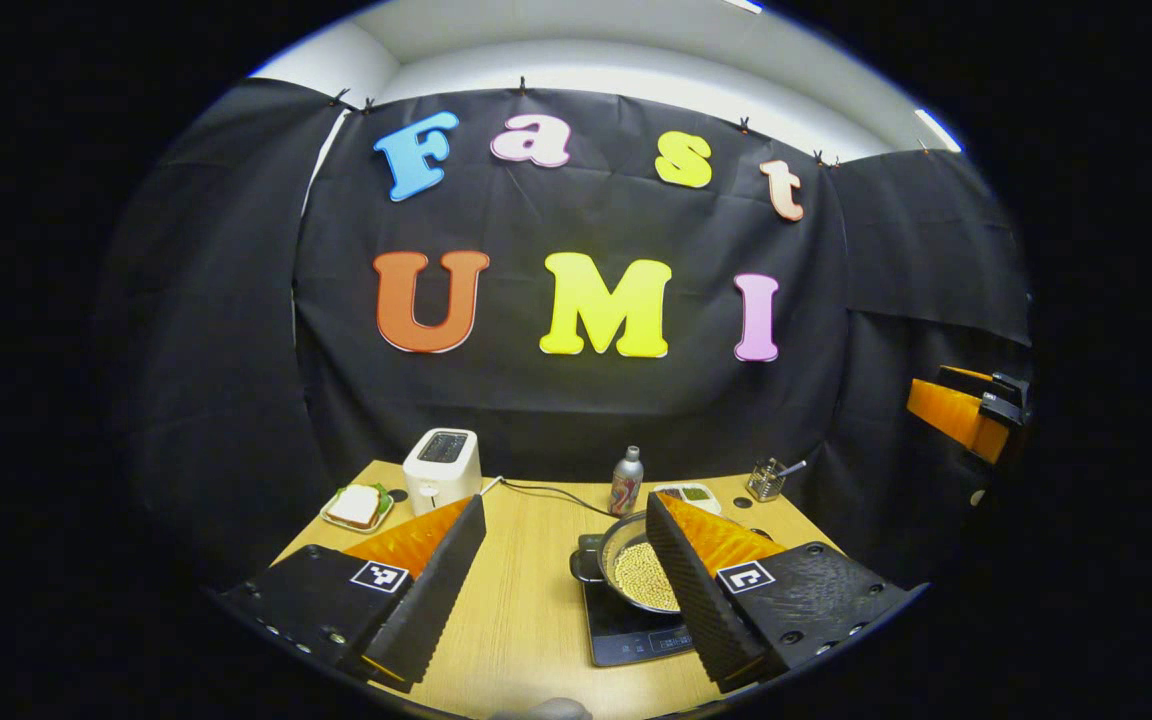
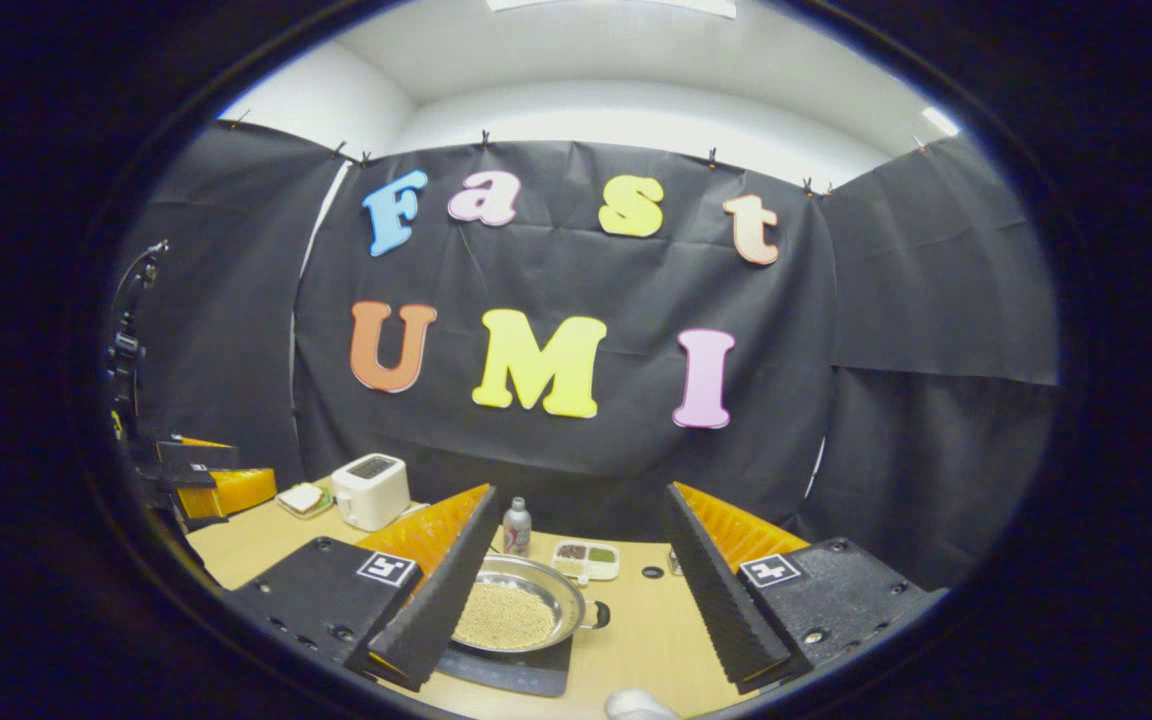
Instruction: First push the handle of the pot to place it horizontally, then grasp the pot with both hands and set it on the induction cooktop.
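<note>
Both grippers, left [image 1: 564, 560] and right [image 2: 581, 565], hang spread and empty (pot [image 2: 516, 605] at six o'clock sits on the cooktop [image 2: 511, 670]), so only withdrawal seems left.

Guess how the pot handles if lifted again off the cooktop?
Probably heavy for its size: the pot is metal and filled with small beans. Likely rigid, so no flex. Its shallow open bowl suggests the beans could slide and spill if tilted; gripping both side handles should keep it level above the cooktop.
</note>
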The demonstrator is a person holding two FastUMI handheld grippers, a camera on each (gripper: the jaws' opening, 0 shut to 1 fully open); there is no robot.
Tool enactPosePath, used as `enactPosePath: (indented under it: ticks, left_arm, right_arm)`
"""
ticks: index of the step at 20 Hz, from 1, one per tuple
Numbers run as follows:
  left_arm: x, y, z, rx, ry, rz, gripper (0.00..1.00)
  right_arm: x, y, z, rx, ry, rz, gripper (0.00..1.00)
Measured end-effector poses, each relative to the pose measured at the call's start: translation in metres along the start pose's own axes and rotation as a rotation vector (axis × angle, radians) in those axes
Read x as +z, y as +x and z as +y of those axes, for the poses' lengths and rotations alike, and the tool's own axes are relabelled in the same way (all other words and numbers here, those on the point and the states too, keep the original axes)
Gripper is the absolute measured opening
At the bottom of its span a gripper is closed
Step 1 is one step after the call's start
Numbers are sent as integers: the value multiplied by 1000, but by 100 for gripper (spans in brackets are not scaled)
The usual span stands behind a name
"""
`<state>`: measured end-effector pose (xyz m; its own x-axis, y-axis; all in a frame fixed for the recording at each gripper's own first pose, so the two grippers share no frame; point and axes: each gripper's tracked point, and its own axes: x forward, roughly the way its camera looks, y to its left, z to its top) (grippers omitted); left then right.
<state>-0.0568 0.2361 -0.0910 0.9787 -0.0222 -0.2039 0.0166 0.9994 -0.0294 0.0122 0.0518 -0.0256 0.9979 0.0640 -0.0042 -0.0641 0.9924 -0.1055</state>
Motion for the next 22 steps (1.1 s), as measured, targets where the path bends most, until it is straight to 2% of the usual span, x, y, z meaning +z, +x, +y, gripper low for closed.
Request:
enactPosePath:
  ticks: [1, 5, 10, 19, 22]
  left_arm:
    - [14, -10, 2, -2, -4, -27, 96]
    - [64, -46, 5, 18, 8, -149, 96]
    - [111, -91, -9, 9, -58, -290, 95]
    - [127, -122, -14, 42, -29, -337, 95]
    - [124, -128, -11, 63, -11, -331, 95]
  right_arm:
    - [11, -10, 2, 7, 9, -16, 100]
    - [52, -43, -4, 24, 73, -96, 100]
    - [78, -67, -23, 16, 95, -141, 100]
    - [89, -100, -69, -42, 121, -181, 100]
    - [89, -105, -70, -50, 139, -178, 100]
